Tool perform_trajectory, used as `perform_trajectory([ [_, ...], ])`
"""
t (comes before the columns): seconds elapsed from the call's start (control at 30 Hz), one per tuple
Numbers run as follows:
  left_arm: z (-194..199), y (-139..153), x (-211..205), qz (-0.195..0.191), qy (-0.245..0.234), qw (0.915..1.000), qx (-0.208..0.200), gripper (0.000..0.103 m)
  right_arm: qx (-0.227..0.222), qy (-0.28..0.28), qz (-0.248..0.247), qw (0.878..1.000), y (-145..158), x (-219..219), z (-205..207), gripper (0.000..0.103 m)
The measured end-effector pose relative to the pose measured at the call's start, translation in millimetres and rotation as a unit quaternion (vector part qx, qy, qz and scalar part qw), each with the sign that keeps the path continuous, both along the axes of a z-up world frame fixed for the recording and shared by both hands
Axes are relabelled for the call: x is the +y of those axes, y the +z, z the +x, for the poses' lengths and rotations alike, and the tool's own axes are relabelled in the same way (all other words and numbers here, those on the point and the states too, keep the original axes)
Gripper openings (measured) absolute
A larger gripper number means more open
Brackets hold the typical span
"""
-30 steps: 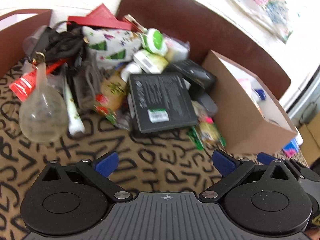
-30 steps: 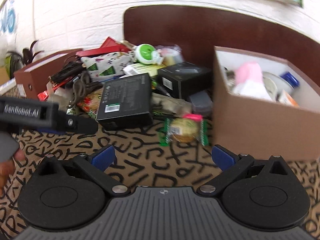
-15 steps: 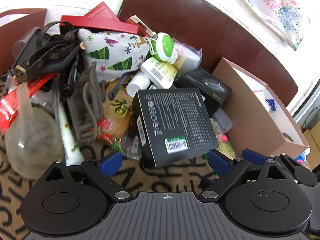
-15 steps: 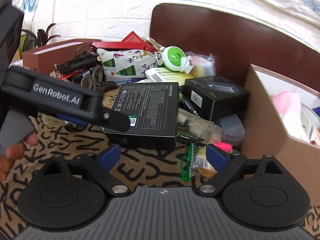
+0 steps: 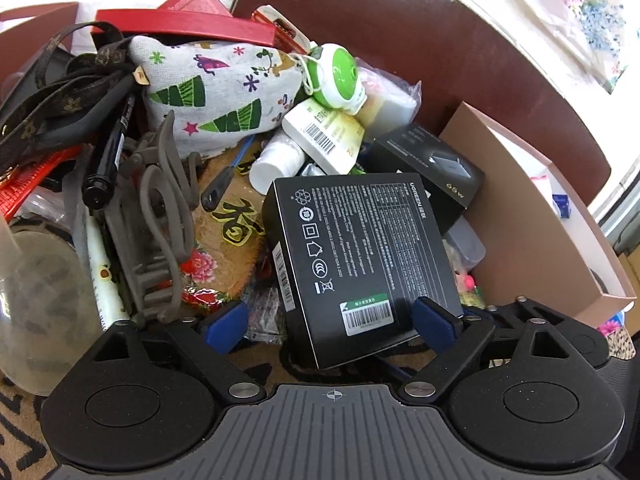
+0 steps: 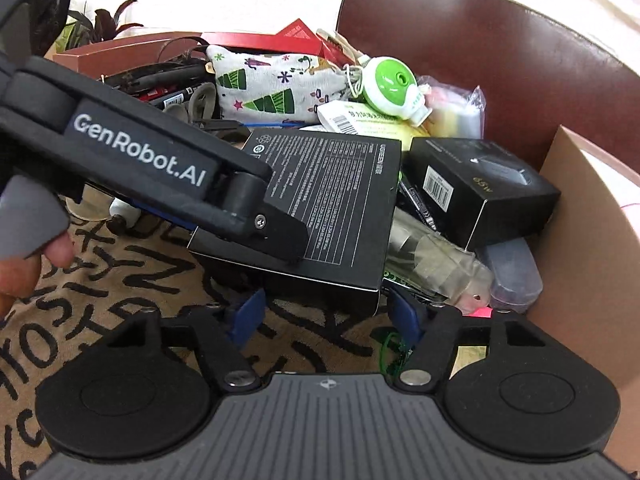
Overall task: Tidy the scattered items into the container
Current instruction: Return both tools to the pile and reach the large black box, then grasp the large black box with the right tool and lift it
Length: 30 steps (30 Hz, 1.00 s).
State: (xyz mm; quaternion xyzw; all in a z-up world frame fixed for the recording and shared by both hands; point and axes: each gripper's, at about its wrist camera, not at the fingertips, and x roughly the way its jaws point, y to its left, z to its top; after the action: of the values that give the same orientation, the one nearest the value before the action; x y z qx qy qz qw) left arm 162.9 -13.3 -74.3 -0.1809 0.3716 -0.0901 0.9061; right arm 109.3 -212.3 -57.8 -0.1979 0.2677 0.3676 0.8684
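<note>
Your left gripper point(image 5: 330, 326) gapes wide around the flat black box's point(image 5: 360, 248) near corner; the box lies left of the cardboard container point(image 5: 520, 216). Right gripper point(image 6: 326, 314), also wide, waits just below it.

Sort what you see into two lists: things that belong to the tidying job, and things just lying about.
Job:
flat black box
small black box
Christmas-print pouch
green round gadget
white bottle
cardboard container
left gripper
right gripper

Lying about:
brown chair back
lettered cloth
potted plant
</note>
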Motion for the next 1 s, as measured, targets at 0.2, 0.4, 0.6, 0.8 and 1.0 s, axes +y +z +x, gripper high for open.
perform_trajectory([
  [0.2,-5,5,-11,0.026,-0.027,0.9993,0.001,0.077,0.027,-0.012,0.012,0.999,1,-6,-3,0.05],
  [0.4,-18,11,-21,0.03,-0.035,0.9989,0.004,0.075,0.039,-0.024,0.019,0.999,7,-18,-16,0.049],
  [0.6,-65,17,-28,0.033,-0.074,0.9966,0.015,0.075,0.062,-0.02,0.028,0.997,14,-45,-63,0.049],
  [0.8,-123,12,-33,0.012,-0.105,0.994,0.03,0.078,0.09,-0.016,0.058,0.994,9,-80,-126,0.056],
  [1.0,-160,6,-42,0.014,-0.136,0.9899,0.039,0.082,0.115,-0.034,0.073,0.99,9,-100,-155,0.063],
])
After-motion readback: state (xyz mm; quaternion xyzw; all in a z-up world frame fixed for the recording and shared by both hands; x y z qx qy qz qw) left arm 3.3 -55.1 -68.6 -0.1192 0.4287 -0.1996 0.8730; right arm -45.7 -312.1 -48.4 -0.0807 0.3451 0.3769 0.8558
